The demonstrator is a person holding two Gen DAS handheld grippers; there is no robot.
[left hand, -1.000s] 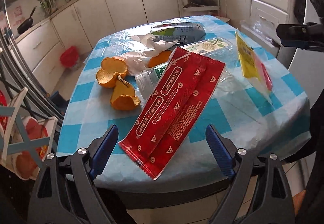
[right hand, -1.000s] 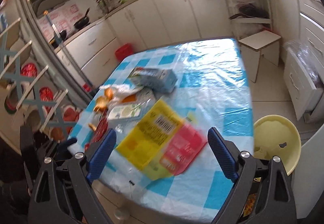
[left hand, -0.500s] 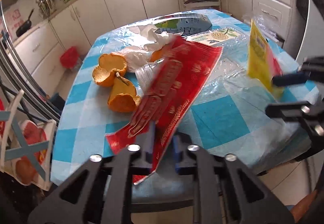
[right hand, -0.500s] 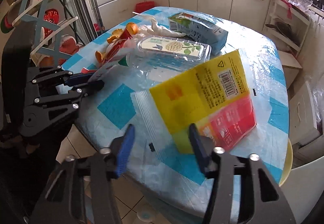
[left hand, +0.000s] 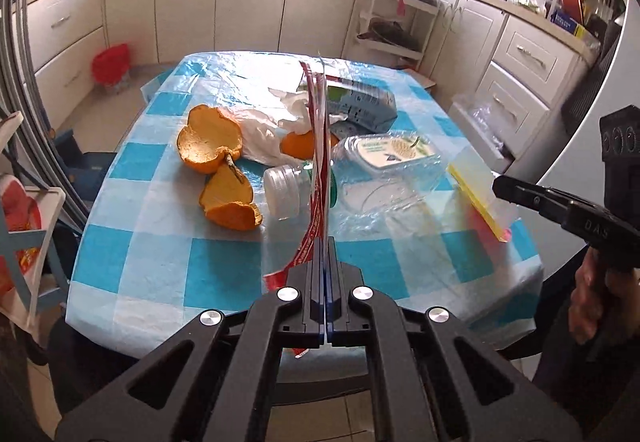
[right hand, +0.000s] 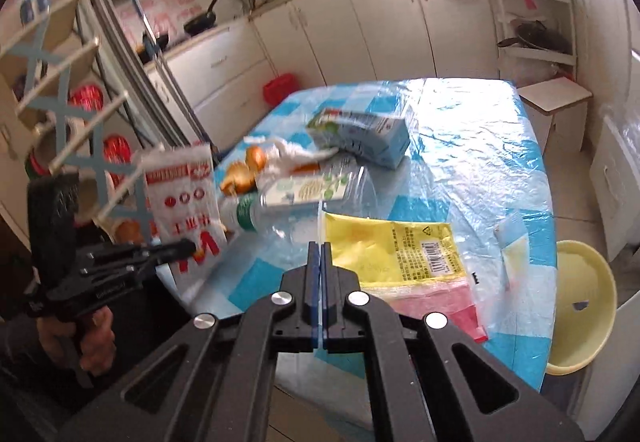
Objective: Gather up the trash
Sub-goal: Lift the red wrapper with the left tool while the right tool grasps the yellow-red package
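You had the left tool (left hand: pixel 325 242) clamped on the red wrapper (left hand: pixel 318 146), edge-on and lifted off the table (left hand: pixel 224 274), presumably for carrying to the bin. Right tool (right hand: pixel 320 248) pinched the yellow packet (right hand: pixel 394 254) at its corner, packet near the table edge. Both tools pitched downward.

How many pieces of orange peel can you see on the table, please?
3: a cupped peel farthest left, a peel in front of it, a peel behind the red wrapper; tissue may hide more.
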